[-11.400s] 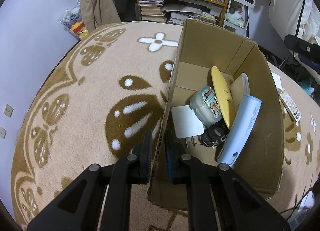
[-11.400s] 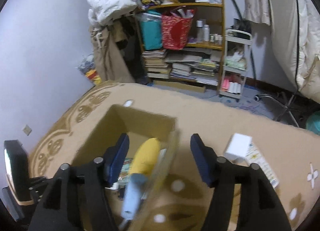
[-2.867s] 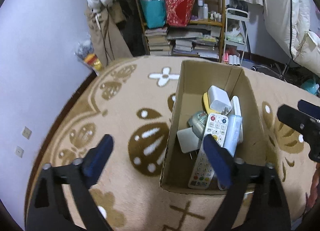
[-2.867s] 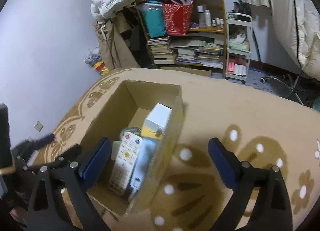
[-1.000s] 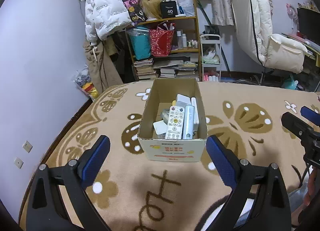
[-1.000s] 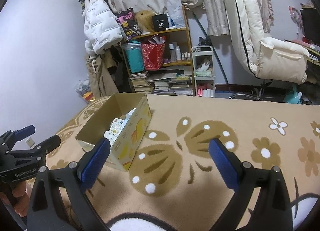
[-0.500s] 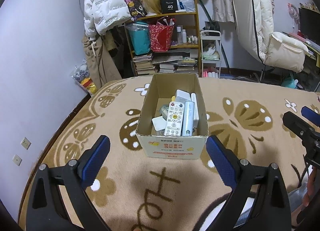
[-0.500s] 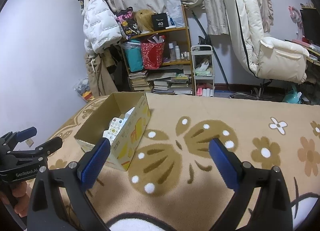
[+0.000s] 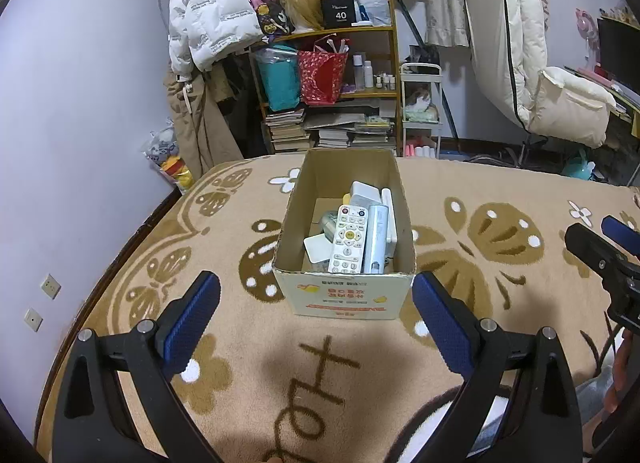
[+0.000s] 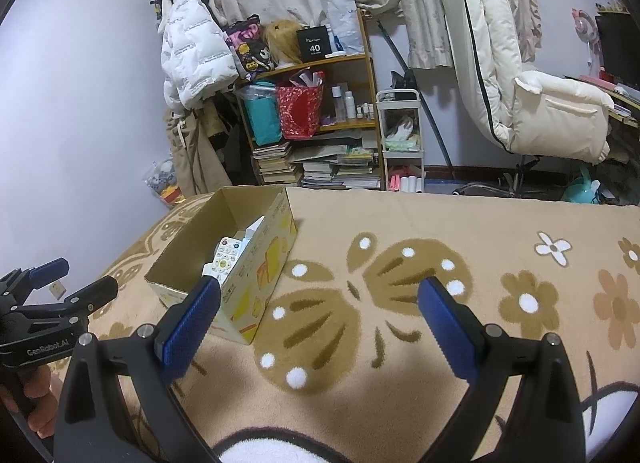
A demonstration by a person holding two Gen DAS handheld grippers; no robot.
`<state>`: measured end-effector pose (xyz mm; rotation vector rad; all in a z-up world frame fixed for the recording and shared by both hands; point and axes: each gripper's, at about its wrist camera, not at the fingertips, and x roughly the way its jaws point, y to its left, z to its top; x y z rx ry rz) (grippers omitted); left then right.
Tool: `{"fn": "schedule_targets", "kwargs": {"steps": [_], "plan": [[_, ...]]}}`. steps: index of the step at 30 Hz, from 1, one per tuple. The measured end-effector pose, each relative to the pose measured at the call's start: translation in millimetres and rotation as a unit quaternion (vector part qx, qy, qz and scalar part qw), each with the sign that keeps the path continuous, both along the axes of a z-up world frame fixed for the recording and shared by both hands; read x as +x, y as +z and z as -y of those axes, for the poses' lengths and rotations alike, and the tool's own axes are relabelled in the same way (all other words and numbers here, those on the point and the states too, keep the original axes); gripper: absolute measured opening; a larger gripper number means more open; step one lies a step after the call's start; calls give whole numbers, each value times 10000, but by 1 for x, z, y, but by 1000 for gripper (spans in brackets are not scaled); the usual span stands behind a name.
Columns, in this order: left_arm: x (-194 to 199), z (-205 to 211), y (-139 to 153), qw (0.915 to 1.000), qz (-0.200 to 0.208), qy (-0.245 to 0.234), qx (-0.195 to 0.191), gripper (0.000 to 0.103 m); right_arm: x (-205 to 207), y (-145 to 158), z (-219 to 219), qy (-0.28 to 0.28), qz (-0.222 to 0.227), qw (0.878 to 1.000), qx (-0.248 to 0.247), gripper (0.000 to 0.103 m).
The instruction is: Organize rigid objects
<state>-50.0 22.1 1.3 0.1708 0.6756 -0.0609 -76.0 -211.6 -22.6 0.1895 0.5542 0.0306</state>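
Cardboard box [image 9: 347, 297]: stands on patterned rug [image 9: 480, 199], centre of the left view, top open. Contents: white remote control [image 9: 349, 239] lying on top, pale blue tube [image 9: 376, 237] just right of it, white block [image 9: 365, 193] at the far end, white card [image 9: 318, 247] at the near left. Left gripper [image 9: 316, 313]: spread wide, holding nothing, near side of the box. Right gripper [image 10: 320, 311]: spread wide, holding nothing, over the rug right of the box. Bookshelf [image 9: 336, 103] at the far wall
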Motion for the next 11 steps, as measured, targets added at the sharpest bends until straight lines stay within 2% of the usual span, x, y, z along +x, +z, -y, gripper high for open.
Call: {"fn": "schedule_targets", "kwargs": {"steps": [11], "plan": [[-2,-2,2,10000,10,5,-12,96,0,0,-1,-43,13,10000,-5,103]]}}
